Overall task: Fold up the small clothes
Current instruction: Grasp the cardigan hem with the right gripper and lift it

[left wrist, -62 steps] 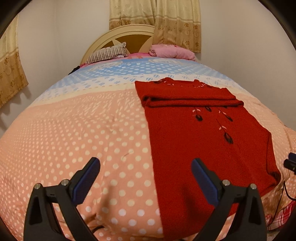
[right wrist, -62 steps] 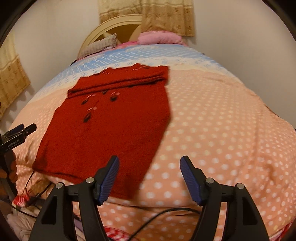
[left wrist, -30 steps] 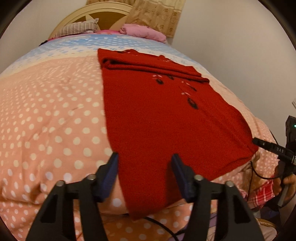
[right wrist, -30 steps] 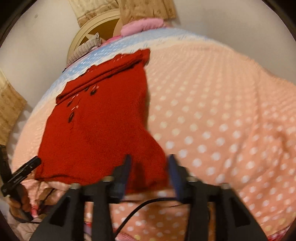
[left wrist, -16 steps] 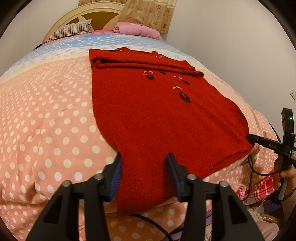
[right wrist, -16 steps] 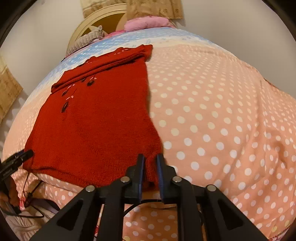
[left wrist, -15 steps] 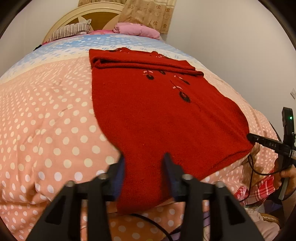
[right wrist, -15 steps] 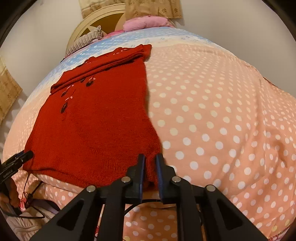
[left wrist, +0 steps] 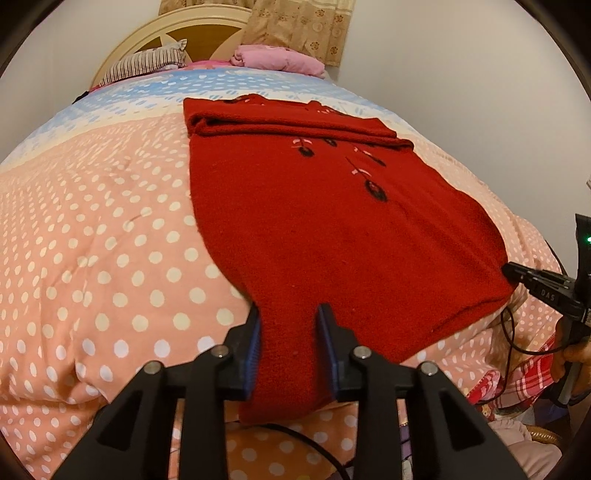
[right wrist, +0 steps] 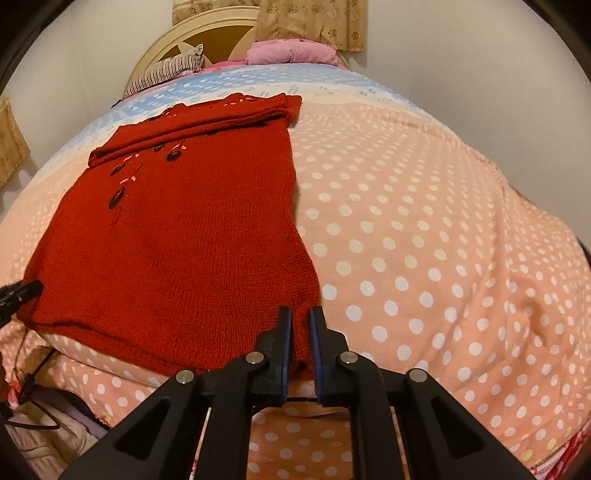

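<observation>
A red knitted sweater (left wrist: 325,221) with dark flower embroidery lies flat on a pink polka-dot bedspread (left wrist: 92,240), its far end folded over. My left gripper (left wrist: 290,321) is shut on the sweater's near left hem corner, with bunched fabric between the pads. My right gripper (right wrist: 300,323) is shut on the near right hem corner of the sweater (right wrist: 177,236). In the left wrist view the right gripper's tip (left wrist: 517,271) shows at the sweater's far hem corner. In the right wrist view the left gripper's tip (right wrist: 22,290) shows at the left edge.
A striped pillow (left wrist: 147,62) and pink bedding (left wrist: 277,59) lie at the cream headboard (left wrist: 199,26). Curtains hang behind. Black cables (left wrist: 524,332) and plaid cloth (left wrist: 509,380) hang off the bed's near edge. The spread extends wide on the right (right wrist: 424,221).
Both grippers moved in to the near hem and closed on its two corners; the left jaws narrowed further in the last half second. The sweater's hem is pinched up slightly.
</observation>
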